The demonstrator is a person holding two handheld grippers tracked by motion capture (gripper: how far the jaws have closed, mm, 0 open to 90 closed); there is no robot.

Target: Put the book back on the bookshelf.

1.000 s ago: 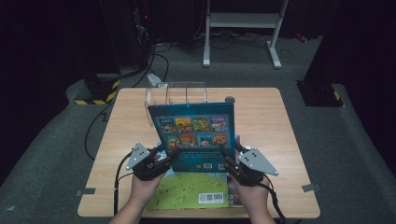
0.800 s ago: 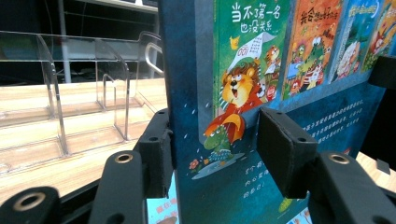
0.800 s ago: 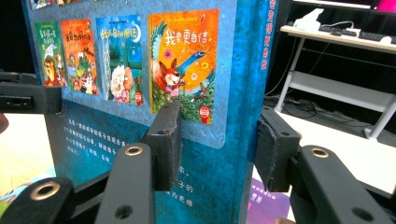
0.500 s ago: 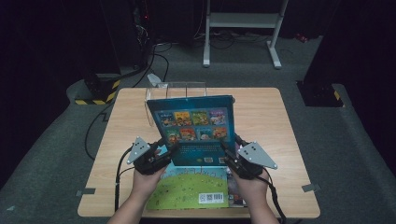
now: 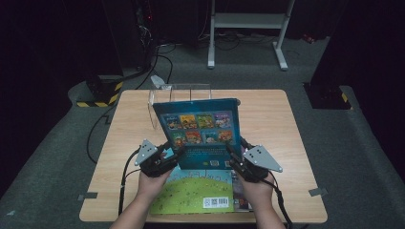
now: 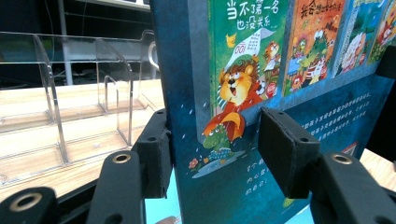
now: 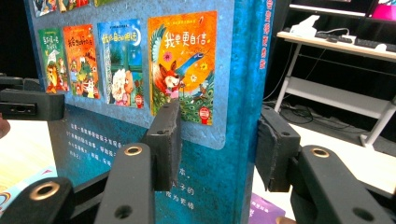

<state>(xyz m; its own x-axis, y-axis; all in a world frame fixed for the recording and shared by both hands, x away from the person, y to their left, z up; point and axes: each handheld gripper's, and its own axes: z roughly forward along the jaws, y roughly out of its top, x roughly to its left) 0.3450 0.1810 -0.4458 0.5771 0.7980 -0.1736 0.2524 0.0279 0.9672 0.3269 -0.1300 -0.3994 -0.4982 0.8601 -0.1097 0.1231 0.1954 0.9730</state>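
Book (image 5: 200,129) tipped further upright and toward the clear rack (image 5: 179,95), left hand-held gripper (image 5: 173,155) and right hand-held gripper (image 5: 235,155) both clamping its edges; next: slot it in

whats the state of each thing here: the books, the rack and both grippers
blue hardcover picture book: closed, raised off the table, back cover facing the person
left gripper: shut on the blue book's left edge
right gripper: shut on its spine edge
green picture book: closed, lying flat on the wooden table
clear acrylic rack: upright, slots look empty
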